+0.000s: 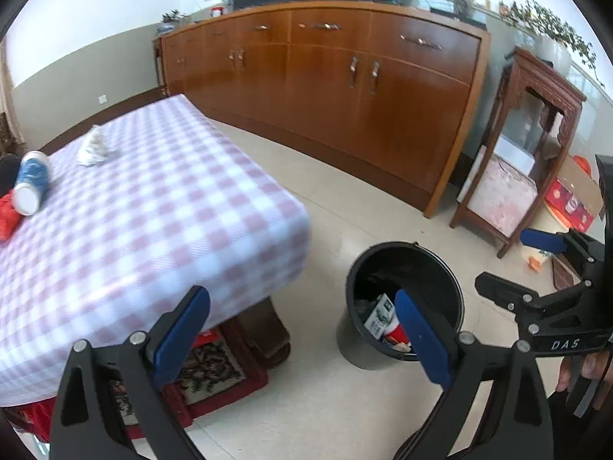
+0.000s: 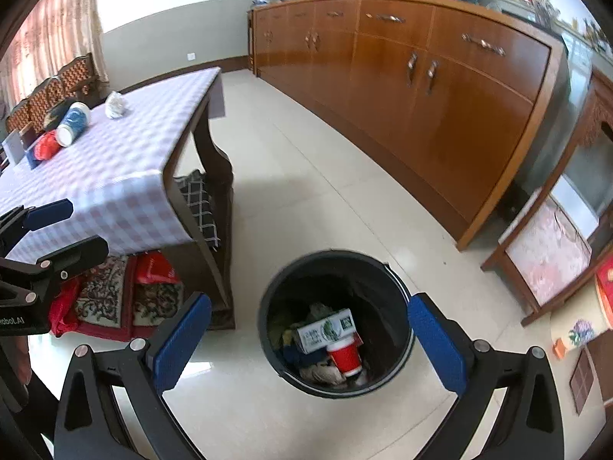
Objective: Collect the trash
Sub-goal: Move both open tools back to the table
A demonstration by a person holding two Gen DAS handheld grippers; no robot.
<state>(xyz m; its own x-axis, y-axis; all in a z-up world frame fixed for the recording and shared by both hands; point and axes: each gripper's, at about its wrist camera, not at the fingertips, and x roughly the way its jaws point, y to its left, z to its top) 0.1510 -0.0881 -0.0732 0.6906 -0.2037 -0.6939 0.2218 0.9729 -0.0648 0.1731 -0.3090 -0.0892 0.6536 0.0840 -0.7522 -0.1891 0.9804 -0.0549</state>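
A black trash bin (image 2: 394, 291) stands on the floor beside the table; it also shows in the left wrist view (image 1: 452, 291). Inside lie a white-green carton (image 2: 325, 329), a red cup (image 2: 345, 356) and crumpled scraps. My right gripper (image 2: 310, 335) is open and empty above the bin. My left gripper (image 1: 302, 329) is open and empty, between the table corner and the bin. On the checked tablecloth (image 1: 153, 211) lie a blue-white cup (image 1: 32, 184) on its side, a crumpled white tissue (image 1: 92, 147) and a red wrapper (image 1: 7, 214).
A long wooden sideboard (image 1: 345, 76) runs along the far wall. A carved wooden stand (image 1: 528, 145) sits to the right with boxes (image 1: 571, 199) on the floor beside it. Rugs and red bags (image 2: 115, 299) lie under the table. Chairs (image 2: 57, 84) stand behind the table.
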